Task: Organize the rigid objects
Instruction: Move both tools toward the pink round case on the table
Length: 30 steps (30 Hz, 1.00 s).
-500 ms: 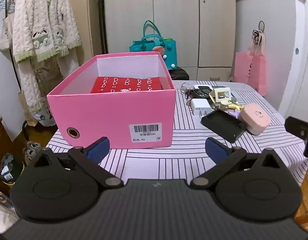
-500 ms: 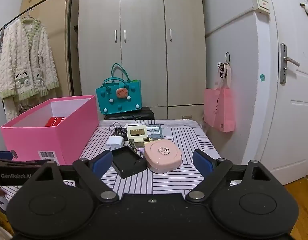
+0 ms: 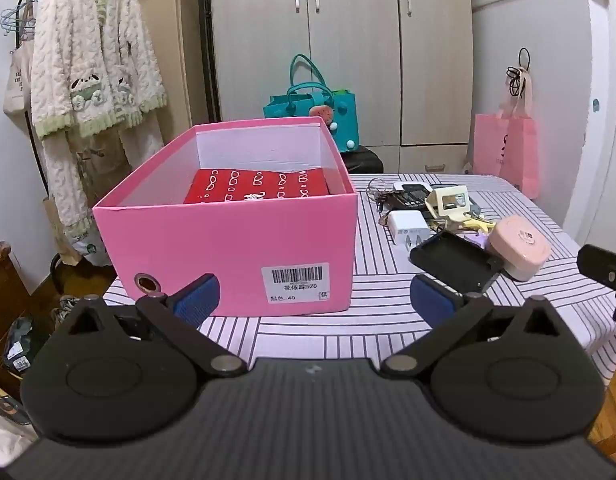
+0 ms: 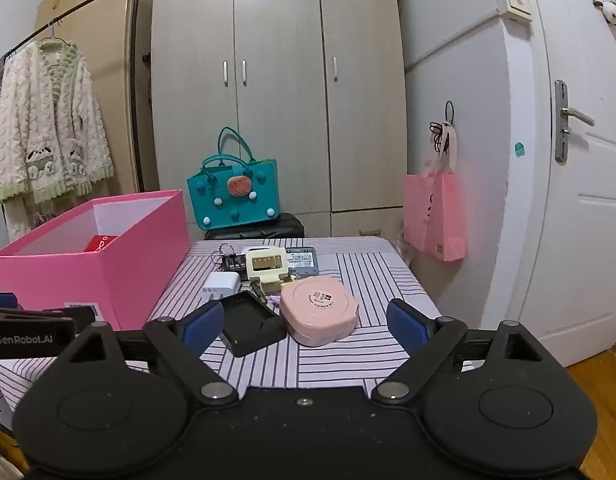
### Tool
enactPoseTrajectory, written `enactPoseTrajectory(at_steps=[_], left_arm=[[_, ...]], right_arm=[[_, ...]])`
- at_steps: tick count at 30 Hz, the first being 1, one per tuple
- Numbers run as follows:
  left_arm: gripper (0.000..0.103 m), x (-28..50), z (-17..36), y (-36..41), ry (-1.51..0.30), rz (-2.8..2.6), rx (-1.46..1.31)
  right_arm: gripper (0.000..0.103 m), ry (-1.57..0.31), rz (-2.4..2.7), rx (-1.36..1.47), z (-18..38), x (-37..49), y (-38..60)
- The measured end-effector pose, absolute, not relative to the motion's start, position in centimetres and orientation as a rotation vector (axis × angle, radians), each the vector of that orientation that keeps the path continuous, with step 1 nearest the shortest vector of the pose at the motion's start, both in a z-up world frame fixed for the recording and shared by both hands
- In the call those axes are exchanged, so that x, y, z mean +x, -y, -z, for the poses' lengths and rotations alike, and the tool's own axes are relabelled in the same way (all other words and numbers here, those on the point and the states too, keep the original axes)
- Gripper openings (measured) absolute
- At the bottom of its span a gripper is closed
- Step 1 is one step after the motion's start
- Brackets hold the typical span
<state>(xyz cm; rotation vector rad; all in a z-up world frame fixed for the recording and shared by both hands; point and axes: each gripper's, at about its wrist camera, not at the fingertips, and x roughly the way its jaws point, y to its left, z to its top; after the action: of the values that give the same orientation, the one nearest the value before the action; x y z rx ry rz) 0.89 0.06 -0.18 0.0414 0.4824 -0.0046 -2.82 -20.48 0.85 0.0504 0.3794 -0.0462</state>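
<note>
Both grippers, left gripper [image 3: 314,296] and right gripper [image 4: 305,322], hover with jaws released and empty, facing the pink case [image 4: 318,310] beside the pink box [image 3: 227,248], ready for sorting.

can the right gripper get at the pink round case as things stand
Probably yes. The right gripper is open and empty, and the pink round case lies straight ahead between its fingers on the striped table. Only the black tray sits close on its left, which might crowd that finger.
</note>
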Motion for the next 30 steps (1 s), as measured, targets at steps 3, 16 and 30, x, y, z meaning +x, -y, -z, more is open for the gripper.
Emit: enactPoseTrajectory(at_steps=[3, 16, 30], left_arm=[[0.103, 1.0, 0.2, 0.0, -0.48, 0.007, 0.039], [0.103, 1.5, 1.0, 0.4, -0.501, 0.01, 0.046], [0.103, 1.2, 1.9, 1.6, -0.527, -0.021, 0.026]], right_arm=[[0.092, -0.38, 0.05, 0.054, -0.7, -2.8, 20.8], [0.093, -0.401, 0.053, 0.027, -0.7, -2.1, 21.2], [0.095, -0.398, -0.013, 0.009, 0.1, -2.1, 22.0]])
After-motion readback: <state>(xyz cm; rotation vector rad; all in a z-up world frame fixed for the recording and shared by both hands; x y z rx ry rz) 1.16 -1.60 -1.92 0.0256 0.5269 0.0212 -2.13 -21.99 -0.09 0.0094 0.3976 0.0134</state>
